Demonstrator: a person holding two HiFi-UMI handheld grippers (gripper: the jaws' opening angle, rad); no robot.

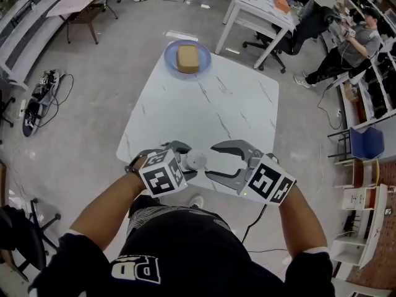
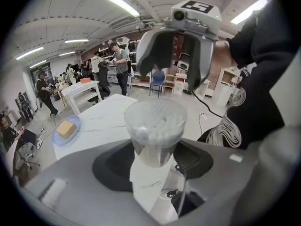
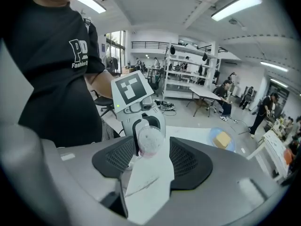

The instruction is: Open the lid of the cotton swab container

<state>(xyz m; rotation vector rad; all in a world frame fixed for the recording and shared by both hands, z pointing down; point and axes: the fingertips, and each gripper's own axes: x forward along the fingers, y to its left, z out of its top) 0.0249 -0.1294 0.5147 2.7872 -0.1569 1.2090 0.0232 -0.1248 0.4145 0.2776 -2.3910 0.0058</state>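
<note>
Workshop beyond: desks, shelving, people seated and standing. White marbled tabletop (image 1: 204,104) carried a blue plate (image 1: 170,54) with a tan block (image 1: 187,59). Left gripper (image 1: 189,161) jaws pinched the cotton swab container (image 2: 155,126) over the near edge; lid state unclear. Right gripper (image 1: 211,161) jaws stood spread, facing it, not touching. Black shirt (image 3: 56,79) print read "Fashion"; rest cut off.

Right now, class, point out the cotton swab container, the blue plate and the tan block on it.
cotton swab container (image 2: 155,144), left gripper view, its clear side wall.
blue plate (image 1: 169,57), head view, its bare left rim.
tan block (image 1: 187,59), head view, its top face.
</note>
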